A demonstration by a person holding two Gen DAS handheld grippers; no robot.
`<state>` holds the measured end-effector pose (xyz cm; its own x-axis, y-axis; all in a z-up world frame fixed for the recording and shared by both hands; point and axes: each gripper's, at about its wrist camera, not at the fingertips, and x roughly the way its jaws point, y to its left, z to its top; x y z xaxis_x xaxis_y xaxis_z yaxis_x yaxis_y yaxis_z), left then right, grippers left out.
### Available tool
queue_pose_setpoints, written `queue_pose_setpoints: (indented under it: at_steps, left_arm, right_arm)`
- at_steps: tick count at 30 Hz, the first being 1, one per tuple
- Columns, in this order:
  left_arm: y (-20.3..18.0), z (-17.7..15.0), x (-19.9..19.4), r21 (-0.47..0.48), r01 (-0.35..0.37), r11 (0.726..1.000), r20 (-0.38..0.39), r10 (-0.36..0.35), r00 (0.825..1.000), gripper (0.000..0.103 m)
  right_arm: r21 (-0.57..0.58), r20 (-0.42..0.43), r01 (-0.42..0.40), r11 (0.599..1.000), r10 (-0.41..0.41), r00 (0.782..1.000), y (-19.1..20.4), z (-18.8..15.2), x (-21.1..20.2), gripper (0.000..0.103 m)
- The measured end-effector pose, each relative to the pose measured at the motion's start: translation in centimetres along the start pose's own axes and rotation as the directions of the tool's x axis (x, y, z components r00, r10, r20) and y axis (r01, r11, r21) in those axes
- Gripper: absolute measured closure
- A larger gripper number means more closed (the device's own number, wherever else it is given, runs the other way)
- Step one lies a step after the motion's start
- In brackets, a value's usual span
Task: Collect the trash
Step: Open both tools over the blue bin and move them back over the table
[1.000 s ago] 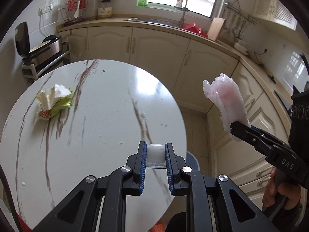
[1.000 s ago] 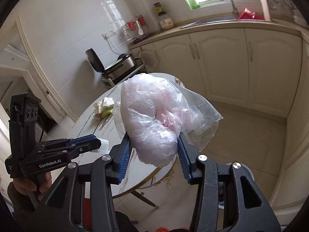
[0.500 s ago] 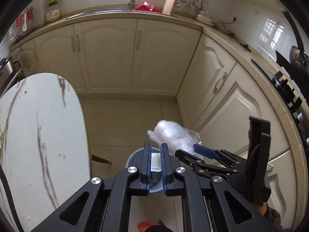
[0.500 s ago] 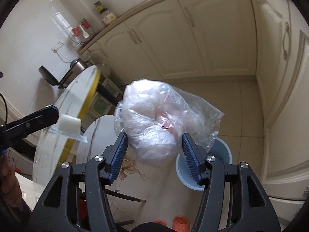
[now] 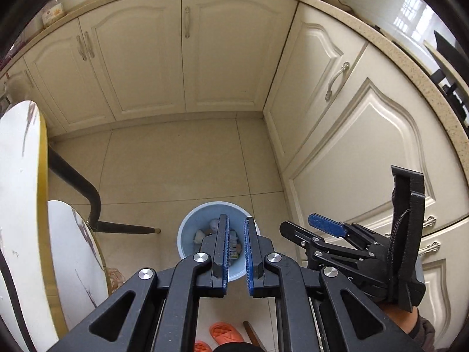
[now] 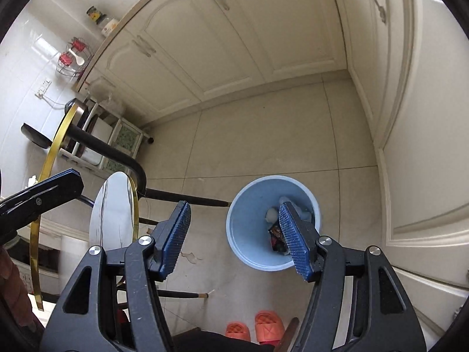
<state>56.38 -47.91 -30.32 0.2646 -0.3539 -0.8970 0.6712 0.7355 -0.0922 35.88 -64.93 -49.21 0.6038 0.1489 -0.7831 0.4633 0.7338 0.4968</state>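
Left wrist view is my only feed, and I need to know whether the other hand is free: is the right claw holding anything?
Observer: No. The right claw is empty; its jaws are opening with nothing between them.
Operator: My own fingers hide the middle of the bin. What is in there?
Observer: Inside the blue bin, a dark printed wrapper lies next to white crumpled pieces.
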Motion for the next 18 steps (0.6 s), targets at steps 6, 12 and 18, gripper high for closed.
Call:
queue_pose_setpoints:
  at_steps: [6,12,18]
  left_arm:
    - [0.0,-2.0,-3.7,-0.022,-0.055,0.998,0.067,0.056,0.996,0.09]
    - [1.6,-5.1,-9.9,-0.082,-0.127,0.989,0.197,0.141,0.97,0.04]
    - [4.1,-9.7,-15.5,-0.169,-0.188,0.968,0.276,0.229,0.933,0.019]
  right_arm:
    - [-0.055,0.037,-0.03,0.998,0.032,0.999,2.7,0.1,-2.5,0.041]
    - [-0.167,0.123,-0.041,0.985,0.062,0.99,9.0,-0.6,-7.2,0.028]
    - [-0.287,0.163,-0.053,0.956,0.104,0.981,16.8,-2.1,-10.6,0.02]
